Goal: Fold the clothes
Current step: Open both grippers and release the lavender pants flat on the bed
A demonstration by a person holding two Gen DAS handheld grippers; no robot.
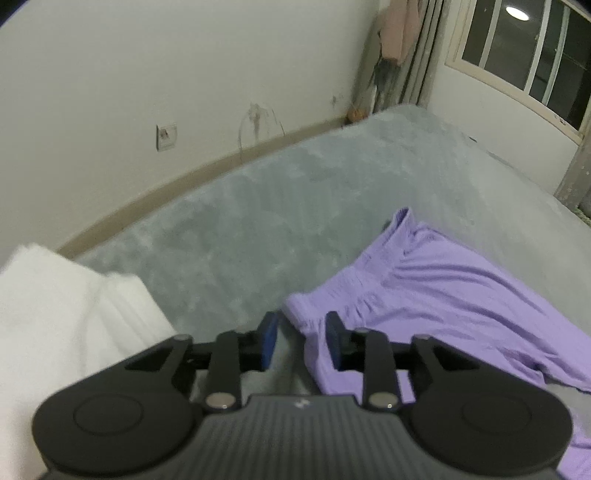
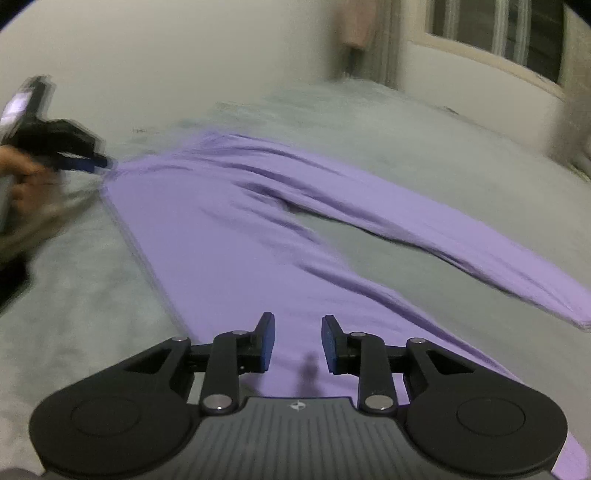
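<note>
Garment: I'm looking at purple trousers [image 2: 207, 236] lying spread on a grey bed cover [image 1: 295, 192], both legs running away to the right in the right wrist view, a gap of cover showing between them.
Waistband: gathered elastic end [image 1: 354, 291] is lying at the near-left end of the trousers, just ahead of my left tool.
Left gripper [image 1: 302, 341]: I'm holding it low over the waistband corner, fingers [image 1: 269, 341] standing partly apart; purple cloth is sitting in the gap but the pads aren't pressing it, so nothing is gripped.
Left gripper, other view: it's showing blurred at far left [image 2: 94, 162], tips at the waistband corner; a hand [image 2: 22, 184] is wrapping its handle.
Right gripper [image 2: 297, 343]: I'm hovering it over the near trouser leg, fingers [image 2: 266, 341] partly apart, purple fabric lying flat under the gap, nothing clamped.
White item: a folded white cloth [image 1: 74, 317] is sitting on the bed to the left of my left tool, apart from the trousers.
Background: wall with a socket [image 1: 166, 136], window [image 1: 524, 55] at upper right, pink clothing [image 1: 397, 31] hanging in the corner.
Image quality: right wrist view is smearing, so fine detail there I cannot tell.
</note>
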